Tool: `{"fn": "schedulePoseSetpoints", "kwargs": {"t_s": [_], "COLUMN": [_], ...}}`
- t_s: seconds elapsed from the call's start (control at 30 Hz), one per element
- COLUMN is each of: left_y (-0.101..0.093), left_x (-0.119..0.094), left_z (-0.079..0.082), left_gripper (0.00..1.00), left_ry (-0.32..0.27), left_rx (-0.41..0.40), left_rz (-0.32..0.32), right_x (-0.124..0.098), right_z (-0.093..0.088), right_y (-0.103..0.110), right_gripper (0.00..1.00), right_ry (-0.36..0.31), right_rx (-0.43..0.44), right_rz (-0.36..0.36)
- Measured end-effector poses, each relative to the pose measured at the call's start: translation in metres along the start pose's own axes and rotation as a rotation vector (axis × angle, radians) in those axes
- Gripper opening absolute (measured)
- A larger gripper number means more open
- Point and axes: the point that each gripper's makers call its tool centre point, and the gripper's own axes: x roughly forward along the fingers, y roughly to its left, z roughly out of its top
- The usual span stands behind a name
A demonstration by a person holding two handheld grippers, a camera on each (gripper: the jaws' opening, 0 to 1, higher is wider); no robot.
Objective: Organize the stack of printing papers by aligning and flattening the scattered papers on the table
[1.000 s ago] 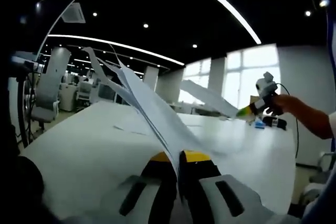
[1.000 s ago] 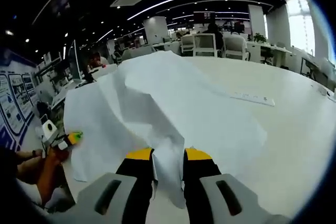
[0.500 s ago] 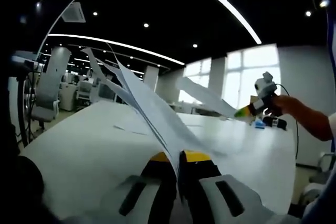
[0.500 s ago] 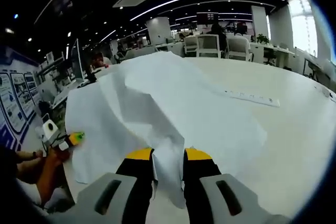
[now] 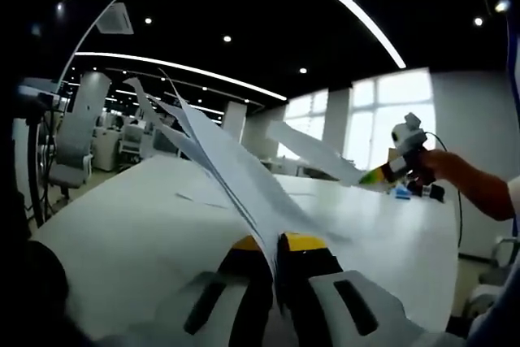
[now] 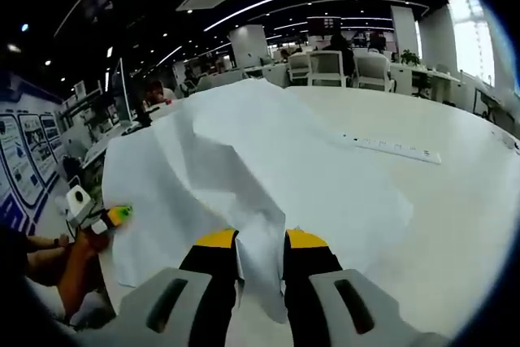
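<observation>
Papers (image 5: 236, 176) held clear of the white bench (image 5: 130, 233), one end clamped in the left gripper (image 5: 275, 253) and the other in the right gripper (image 6: 260, 253); lowering both ends together, level, should let the loose sheets settle flat and aligned.

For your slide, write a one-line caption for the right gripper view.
Right gripper pinching white papers above the table.

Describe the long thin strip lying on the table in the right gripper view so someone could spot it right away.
Start at the big white table. Beyond the lifted white papers held in the right tongs, the strip lies flat on the bare tabletop. It is narrow, straight and faintly marked, unlike the broad, rumpled sheets beside it.
</observation>
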Motion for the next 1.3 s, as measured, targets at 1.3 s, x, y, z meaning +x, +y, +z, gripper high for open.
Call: {"fn": "schedulePoseSetpoints", "kwargs": {"t_s": [1.3], "left_y": [0.002], "left_x": [0.0], "left_z": [0.002], "left_gripper": [0.08], "left_ry": [-0.007], "left_rx": [-0.009], "left_rz": [0.005], "right_x": [0.026], "right_z": [-0.006], "right_y": [0.036], "right_gripper": [0.17], "right_ry": [-0.002], "right_rx": [0.013], "right_rz": [0.058]}}
